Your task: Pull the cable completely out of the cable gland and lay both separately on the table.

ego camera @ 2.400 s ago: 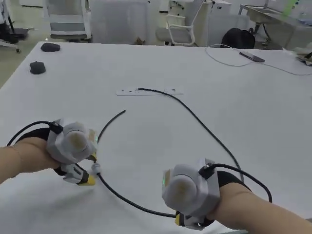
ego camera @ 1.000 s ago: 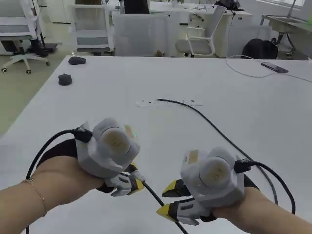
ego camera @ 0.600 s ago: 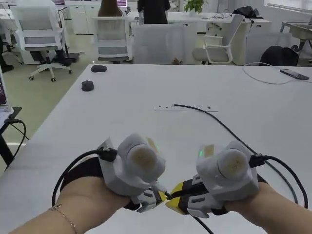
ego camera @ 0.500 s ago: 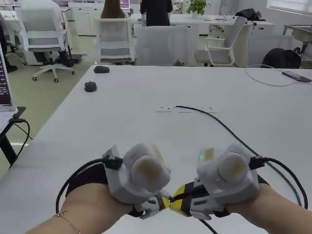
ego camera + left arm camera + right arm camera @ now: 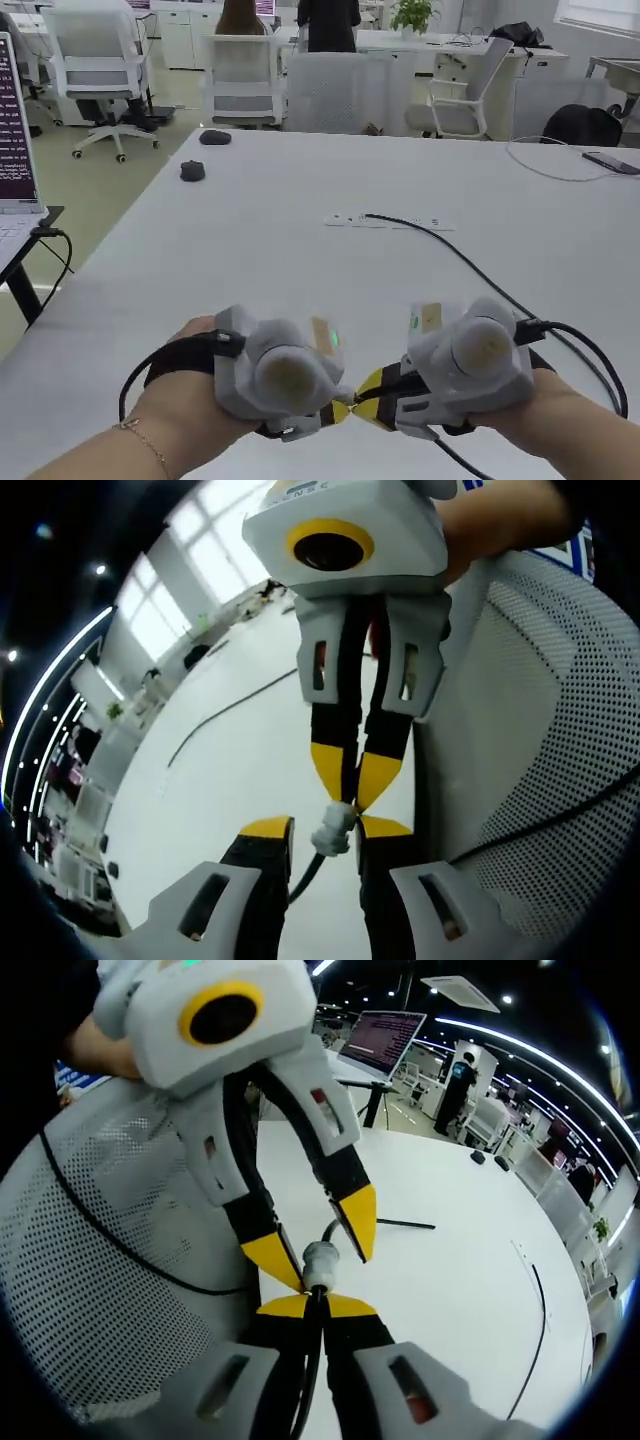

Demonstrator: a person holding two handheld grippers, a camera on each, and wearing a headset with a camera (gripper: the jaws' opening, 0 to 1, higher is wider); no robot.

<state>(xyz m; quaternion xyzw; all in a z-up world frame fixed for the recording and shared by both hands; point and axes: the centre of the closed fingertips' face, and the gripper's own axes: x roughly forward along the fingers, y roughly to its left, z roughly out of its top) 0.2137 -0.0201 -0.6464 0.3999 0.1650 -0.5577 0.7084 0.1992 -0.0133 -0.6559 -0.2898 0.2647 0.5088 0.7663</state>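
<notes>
Right now the work stands at the start of the pull: both grips look set, and nothing has been drawn through yet. The left gripper [image 5: 325,828] has its jaws closed in on the gland [image 5: 320,1258] from both sides. The right gripper [image 5: 317,1306] is clamped on the cable [image 5: 308,873] just beside the gland, so the two pairs of yellow tips almost touch. In the head view the pair sits at 6 o'clock over the table [image 5: 250,250], with the right gripper at 3 o'clock of the left one. The cable is threaded through the gland, one part running back between the right gripper's jaws and the other leaving the gland's far end.

The next move probably calls for holding the gland steady and drawing the right gripper straight away toward 3 o'clock, in line with the gland's bore. A fresh grip near the gland may be needed if one stroke does not free the end. The two parts can then be laid down well apart.

In the frame 2.4 s ago the grippers were well apart, with the cable lying in a slack curve between them. One second ago the right jaws stood open beside the cable, and now they are closed on it. The head camera has also tipped up.
</notes>
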